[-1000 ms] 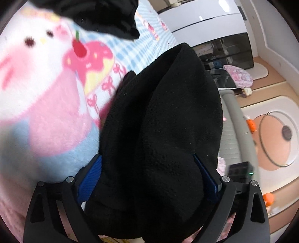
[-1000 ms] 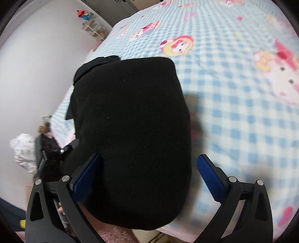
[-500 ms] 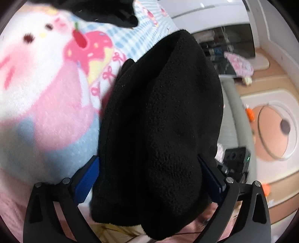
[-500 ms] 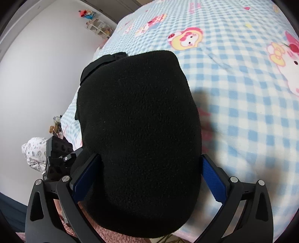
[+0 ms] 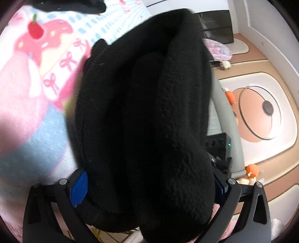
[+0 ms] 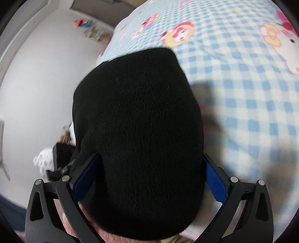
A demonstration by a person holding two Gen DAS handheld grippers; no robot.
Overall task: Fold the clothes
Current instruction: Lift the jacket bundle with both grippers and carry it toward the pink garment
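A thick black fleece garment (image 5: 145,112) is bundled in folds and fills the left wrist view, lying between and over the blue pads (image 5: 79,187) of my left gripper (image 5: 149,179). The jaws stand wide apart and the fingertips are hidden under the cloth. In the right wrist view the same black fleece (image 6: 136,130) sits as a rounded bundle across my right gripper (image 6: 149,179), whose blue pads (image 6: 214,183) are also spread wide, touching the bundle's sides. The bundle is above the blue checked cartoon bedspread (image 6: 243,93).
Another black garment (image 5: 74,5) lies on the bedspread at the top of the left view. Right of the bed is a floor with a round glass table (image 5: 259,114), a grey bench (image 5: 226,119) and small toys. A white wall (image 6: 46,74) is left of the bed.
Both grippers have drawn back with the fleece bundle riding on them. The right view has swung left toward the wall, and the bundle now fills the gap to the right pad.
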